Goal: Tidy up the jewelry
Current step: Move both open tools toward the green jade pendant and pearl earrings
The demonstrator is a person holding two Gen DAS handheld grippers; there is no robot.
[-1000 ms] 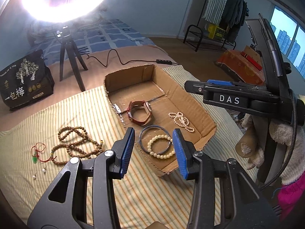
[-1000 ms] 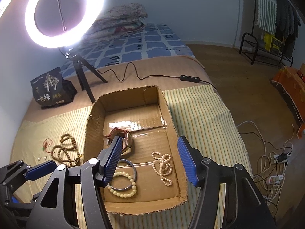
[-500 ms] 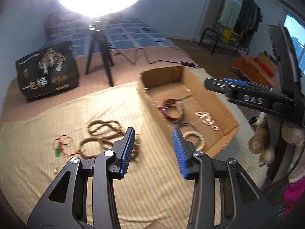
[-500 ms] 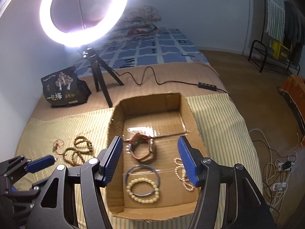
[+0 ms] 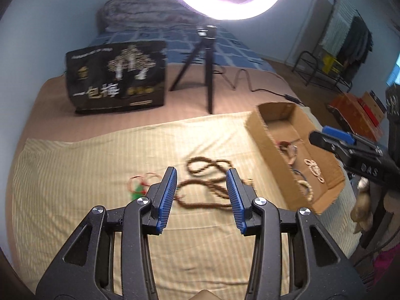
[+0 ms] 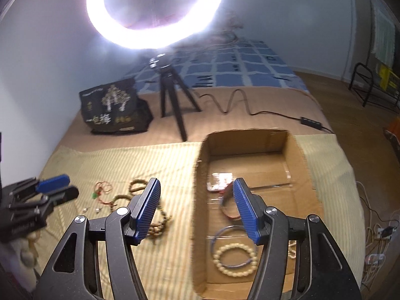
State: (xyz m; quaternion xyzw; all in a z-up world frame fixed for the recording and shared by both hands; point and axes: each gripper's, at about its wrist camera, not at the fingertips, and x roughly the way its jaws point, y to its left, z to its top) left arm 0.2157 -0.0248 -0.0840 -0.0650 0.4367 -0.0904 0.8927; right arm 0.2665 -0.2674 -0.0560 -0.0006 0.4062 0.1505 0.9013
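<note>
A long brown bead necklace (image 5: 207, 185) lies coiled on the striped cloth, just beyond my open, empty left gripper (image 5: 201, 197). A red cord with a green pendant (image 5: 138, 187) lies to its left. The cardboard box (image 6: 310, 175) holds a cream bead bracelet (image 6: 235, 258), a blue bangle (image 6: 220, 235), a red watch (image 6: 228, 205) and a pearl strand (image 5: 313, 170). My right gripper (image 6: 197, 207) is open and empty above the box's left wall. The brown necklace also shows in the right wrist view (image 6: 136, 187).
A ring light on a black tripod (image 5: 207, 75) stands behind the cloth, with a black printed bag (image 5: 117, 80) to its left. Its cable (image 6: 262, 112) runs right to a switch. Two tiny silver pieces (image 6: 91, 210) lie near the red cord.
Both grippers have swung left. My left gripper went from over the box to over the brown necklace. The right gripper shifted from the box's middle to its left wall. Both stayed open.
</note>
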